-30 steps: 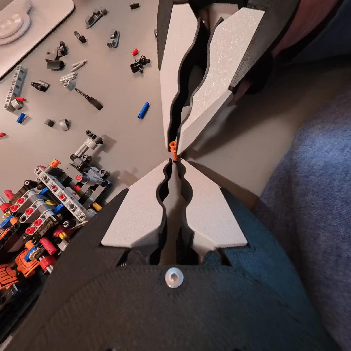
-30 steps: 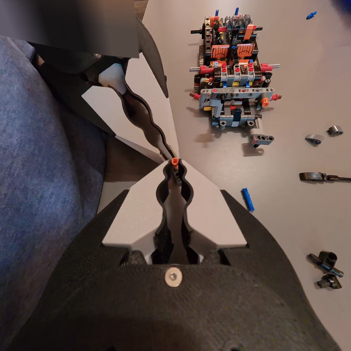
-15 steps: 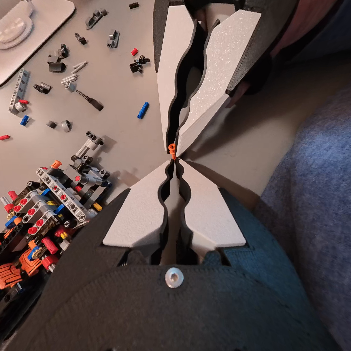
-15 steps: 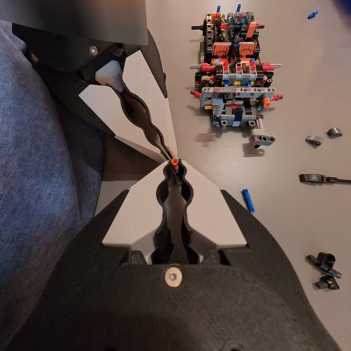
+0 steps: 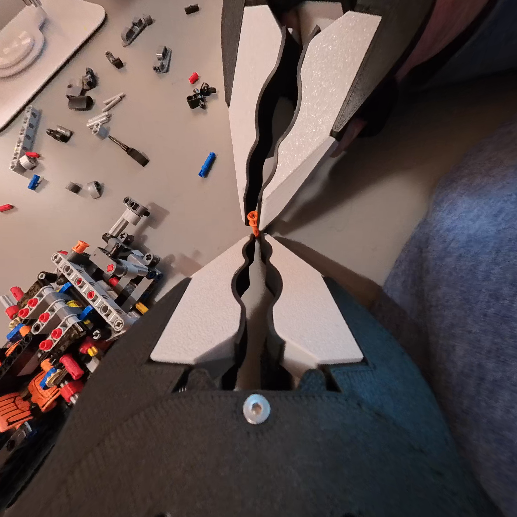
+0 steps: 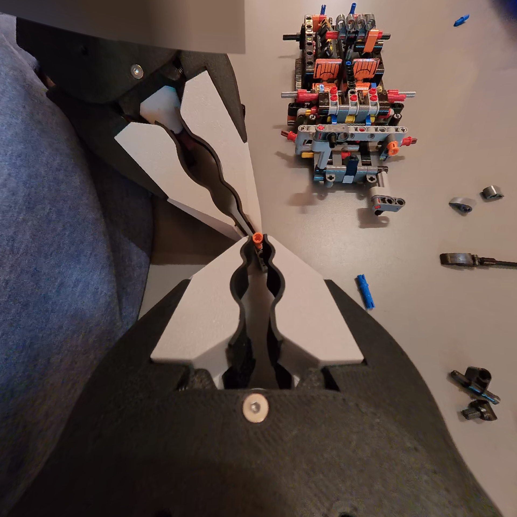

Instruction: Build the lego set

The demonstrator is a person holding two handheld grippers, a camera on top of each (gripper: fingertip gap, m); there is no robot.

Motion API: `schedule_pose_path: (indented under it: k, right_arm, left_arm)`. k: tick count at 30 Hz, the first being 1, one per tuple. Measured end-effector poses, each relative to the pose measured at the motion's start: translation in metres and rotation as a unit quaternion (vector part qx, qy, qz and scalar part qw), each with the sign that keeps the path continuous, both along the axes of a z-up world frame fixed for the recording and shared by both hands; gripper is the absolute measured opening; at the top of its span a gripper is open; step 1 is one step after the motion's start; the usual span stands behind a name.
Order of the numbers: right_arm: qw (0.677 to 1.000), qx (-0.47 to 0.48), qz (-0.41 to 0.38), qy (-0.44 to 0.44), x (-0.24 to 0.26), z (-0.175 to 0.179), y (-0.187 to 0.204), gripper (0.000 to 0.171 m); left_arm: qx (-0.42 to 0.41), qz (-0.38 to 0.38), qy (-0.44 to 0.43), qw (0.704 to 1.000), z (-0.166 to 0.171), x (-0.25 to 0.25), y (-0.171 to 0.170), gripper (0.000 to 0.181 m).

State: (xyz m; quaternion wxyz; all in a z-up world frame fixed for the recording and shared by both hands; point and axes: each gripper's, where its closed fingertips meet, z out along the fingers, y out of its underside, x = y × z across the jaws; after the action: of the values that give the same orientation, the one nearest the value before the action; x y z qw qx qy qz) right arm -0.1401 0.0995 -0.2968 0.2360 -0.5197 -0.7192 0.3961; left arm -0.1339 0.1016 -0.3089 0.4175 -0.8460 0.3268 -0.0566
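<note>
The grey table (image 6: 321, 232) is seen in both views, strewn with loose parts. A light grey mat (image 5: 58, 42) is laid at its far corner in the left wrist view. Blue fabric (image 5: 461, 251) is seen beside the table edge in both views.

The partly built lego model (image 6: 349, 112), made of grey beams, red and blue pins and two orange seats, is stood on the table, well apart from both tools and touched by neither.

The left tool (image 5: 256, 237) and the right tool (image 6: 256, 240) are held tip to tip above the near table edge. The fingers of the left tool are closed together on the lower end of a small orange pin (image 5: 254, 222). The right tool is clamped on a small black connector (image 6: 261, 258), from which the orange pin protrudes at the fingertips. How far the pin is seated in the connector cannot be told.

Among the loose parts on the table, a black lever-shaped piece (image 6: 472, 260), a blue pin (image 6: 365, 291), two small grey curved pieces (image 6: 461, 204) and a pair of black connectors (image 6: 475, 391) are seen in the right wrist view; a long grey beam (image 5: 25, 137) is seen in the left wrist view.
</note>
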Motion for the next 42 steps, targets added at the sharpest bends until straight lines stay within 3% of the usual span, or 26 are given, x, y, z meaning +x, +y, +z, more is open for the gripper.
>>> schedule_pose_path:
  k: [29, 33, 42]
  right_arm:
    - [1.000, 0.001, -0.004, -0.014, 0.000, -0.004, -0.001, 0.003]
    - [1.000, -0.007, -0.011, -0.015, 0.003, -0.003, 0.003, 0.003]
    - [1.000, 0.005, -0.003, -0.012, 0.006, -0.004, 0.001, 0.004]
  left_arm:
    - [0.001, 0.000, 0.012, 1.000, -0.002, 0.001, 0.002, 0.001]
    - [0.017, 0.017, -0.014, 1.000, 0.007, -0.002, 0.003, 0.016]
    - [0.091, -0.018, -0.008, 0.996, 0.032, 0.011, 0.005, 0.000]
